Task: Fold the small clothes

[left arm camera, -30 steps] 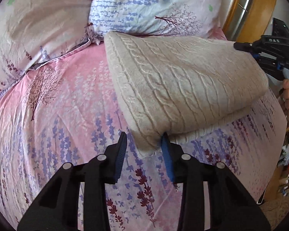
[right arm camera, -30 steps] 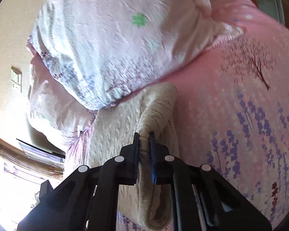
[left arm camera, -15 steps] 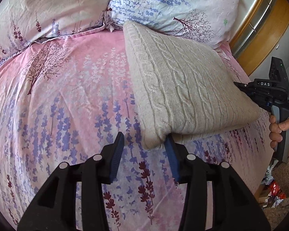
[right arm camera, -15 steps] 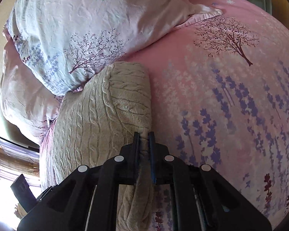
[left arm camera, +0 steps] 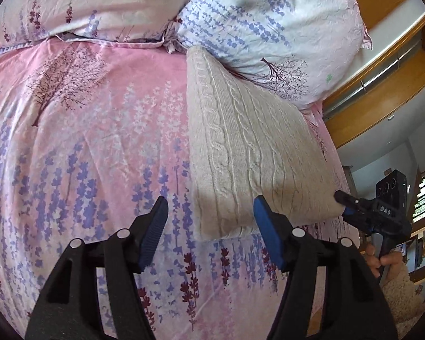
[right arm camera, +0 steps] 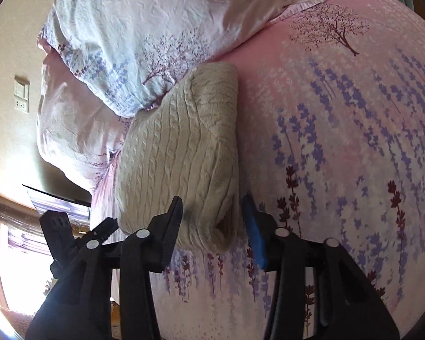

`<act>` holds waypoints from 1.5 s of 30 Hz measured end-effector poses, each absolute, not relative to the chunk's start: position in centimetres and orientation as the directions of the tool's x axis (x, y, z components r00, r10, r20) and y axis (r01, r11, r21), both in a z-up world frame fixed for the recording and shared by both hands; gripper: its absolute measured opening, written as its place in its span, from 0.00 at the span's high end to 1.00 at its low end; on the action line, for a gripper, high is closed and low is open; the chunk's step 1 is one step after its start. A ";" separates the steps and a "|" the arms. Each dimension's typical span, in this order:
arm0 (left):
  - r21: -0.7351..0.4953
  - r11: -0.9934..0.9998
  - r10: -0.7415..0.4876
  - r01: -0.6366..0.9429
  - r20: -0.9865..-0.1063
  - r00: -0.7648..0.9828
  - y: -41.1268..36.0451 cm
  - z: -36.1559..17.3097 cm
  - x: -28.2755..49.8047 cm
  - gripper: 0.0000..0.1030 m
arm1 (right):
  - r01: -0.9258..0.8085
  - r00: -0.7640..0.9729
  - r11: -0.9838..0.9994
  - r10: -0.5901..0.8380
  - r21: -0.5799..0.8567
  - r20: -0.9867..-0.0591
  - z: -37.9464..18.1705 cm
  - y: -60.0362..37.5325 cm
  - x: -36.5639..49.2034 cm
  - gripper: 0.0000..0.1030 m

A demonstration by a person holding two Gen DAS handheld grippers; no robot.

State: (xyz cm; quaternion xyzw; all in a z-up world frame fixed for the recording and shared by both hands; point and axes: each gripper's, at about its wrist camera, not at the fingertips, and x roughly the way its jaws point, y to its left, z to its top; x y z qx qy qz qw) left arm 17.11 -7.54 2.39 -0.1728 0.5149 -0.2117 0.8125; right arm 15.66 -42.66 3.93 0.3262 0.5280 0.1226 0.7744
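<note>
now, on the left of the left wrist view, the pink bedsheet printed with purple lavender sprigs and dark trees (left arm camera: 93,147) spreads bare, with a pale pink floral pillow (left arm camera: 99,2) along its top edge. toward the middle, the left gripper (left arm camera: 209,221) hovers with its black arms and blue pads well apart; its jaws have just been opening, and the near corner of the folded beige cable-knit sweater (left arm camera: 249,147) sits between the pads without either one pressing on it. the sweater lies flat on the sheet, its far end tucked against a white pillow with blue flower print (left arm camera: 269,19). further right, the right gripper (left arm camera: 343,201) touches the sweater's right-hand corner, with fingers of the person's right hand (left arm camera: 379,257) wrapped on its handle below and a wooden headboard (left arm camera: 382,93) behind. in the right wrist view, the left gripper's black body (right arm camera: 70,235) shows at the left edge, then the sweater (right arm camera: 178,155) with its rolled fold end facing the camera, then the right gripper (right arm camera: 212,212), whose jaws have just been opening and now stand either side of that fold end, loosely, gripping nothing.
</note>
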 end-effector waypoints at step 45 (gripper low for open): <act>-0.614 0.786 -0.606 0.069 -0.745 0.280 -9.9 1.3 28.9 0.27 | 0.278 0.380 0.606 0.643 0.745 -0.665 0.1 -44.2 24.4 0.29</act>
